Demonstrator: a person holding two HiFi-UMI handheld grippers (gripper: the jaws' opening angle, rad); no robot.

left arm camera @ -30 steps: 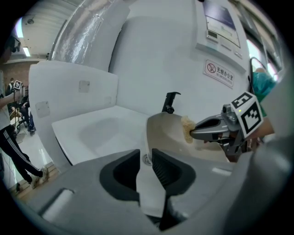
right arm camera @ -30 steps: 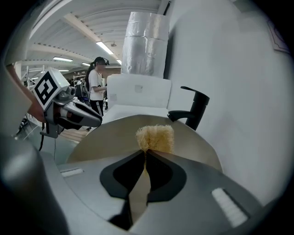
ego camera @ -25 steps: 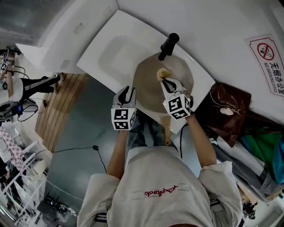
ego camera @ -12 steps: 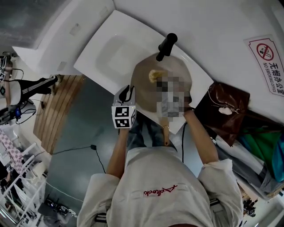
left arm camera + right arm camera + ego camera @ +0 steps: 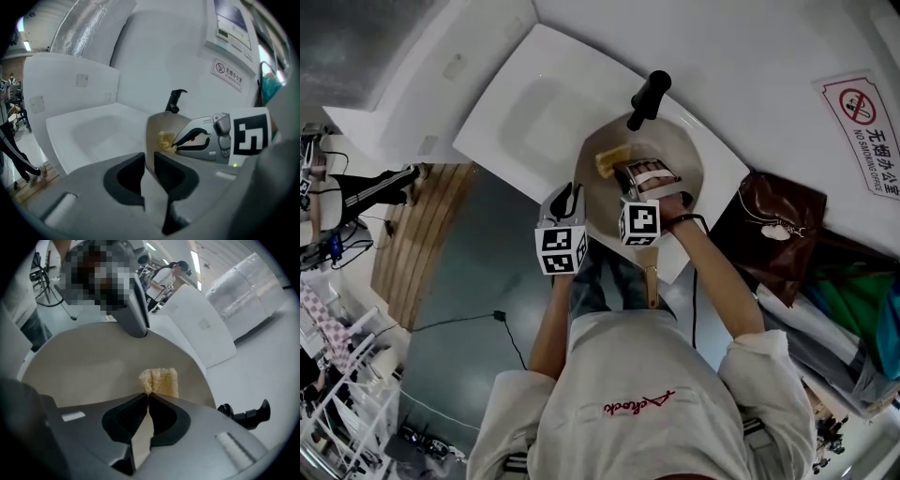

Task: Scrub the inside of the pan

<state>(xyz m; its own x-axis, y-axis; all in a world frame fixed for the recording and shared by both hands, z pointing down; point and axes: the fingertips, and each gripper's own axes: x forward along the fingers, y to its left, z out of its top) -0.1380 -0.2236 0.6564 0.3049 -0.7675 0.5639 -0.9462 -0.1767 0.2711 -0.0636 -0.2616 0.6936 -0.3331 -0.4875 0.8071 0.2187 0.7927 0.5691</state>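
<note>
The pan (image 5: 680,157) sat tilted over the right side of the white sink (image 5: 534,112), just below the black tap (image 5: 647,98), its wooden handle (image 5: 652,281) pointing back toward the person. The left claw (image 5: 572,192) was at the pan's left rim; its jaws had just been closing, and in the left gripper view the thin rim stood upright between the pads, pinched by them. The right claw (image 5: 623,169) reached down into the pan, its jaws closed on a yellow sponge (image 5: 610,161). In the right gripper view the sponge (image 5: 159,380) stuck out past the jaw tips and lay against the pan's beige inner face (image 5: 93,366), near the far rim.
</note>
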